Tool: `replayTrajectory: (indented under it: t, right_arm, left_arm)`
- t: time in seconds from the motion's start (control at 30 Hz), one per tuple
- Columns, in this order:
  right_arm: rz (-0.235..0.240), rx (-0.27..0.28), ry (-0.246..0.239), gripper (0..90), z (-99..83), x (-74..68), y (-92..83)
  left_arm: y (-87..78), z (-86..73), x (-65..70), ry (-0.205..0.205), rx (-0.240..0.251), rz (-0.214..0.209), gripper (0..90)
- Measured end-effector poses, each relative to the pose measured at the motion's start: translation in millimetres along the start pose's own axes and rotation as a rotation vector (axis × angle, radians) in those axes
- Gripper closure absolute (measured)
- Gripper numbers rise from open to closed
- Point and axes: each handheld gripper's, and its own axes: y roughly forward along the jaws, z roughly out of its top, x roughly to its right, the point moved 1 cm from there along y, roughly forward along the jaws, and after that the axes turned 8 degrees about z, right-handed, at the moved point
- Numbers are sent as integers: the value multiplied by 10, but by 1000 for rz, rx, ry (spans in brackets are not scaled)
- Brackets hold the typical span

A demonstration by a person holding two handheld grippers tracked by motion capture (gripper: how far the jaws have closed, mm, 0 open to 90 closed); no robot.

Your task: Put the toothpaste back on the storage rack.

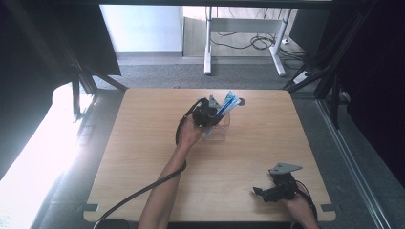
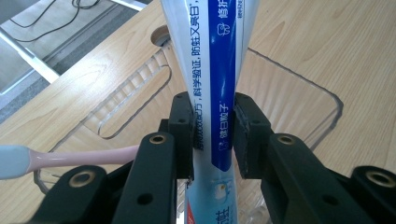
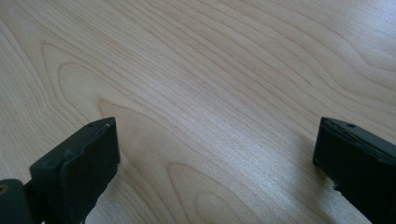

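I have the toothpaste tube (image 2: 219, 93) clamped between the pads of my left gripper (image 2: 213, 133), about at the tube's middle, its length running up and away from the jaws. It hangs tilted over the clear plastic bin (image 2: 299, 93), which I take as my landmark: the tube's lower end is over the bin's open mouth, its upper end leaning past the far rim. From the high view the bin (image 1: 220, 131) sits a little beyond the middle of the wooden table (image 1: 143, 157), with my left gripper (image 1: 206, 114) right above it.

A pink toothbrush (image 2: 84, 157) lies across the near side of the bin, its pale head sticking out over the rim on one side.

As I read it, the step is setting the tube into the bin. To do that well I should lower until the tube's bottom rests inside, keep it off the toothbrush handle, and only then ease the jaws apart, so it does not tip out over the rim.

My right gripper (image 1: 277, 191) rests well nearer me than the bin, close to the table's near edge, jaws spread wide with only bare wood between them.
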Motion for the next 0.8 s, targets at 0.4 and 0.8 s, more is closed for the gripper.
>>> replayTrajectory:
  t: [0.4,0.8]
  right_arm:
    - [-1,-3,-4,5,0,-3,2]
    - [2,-4,-7,6,4,-11,7]
  left_arm:
    - [-19,-7,31,-9,-19,8,712]
    - [-31,-7,8,-75,-43,-18,642]
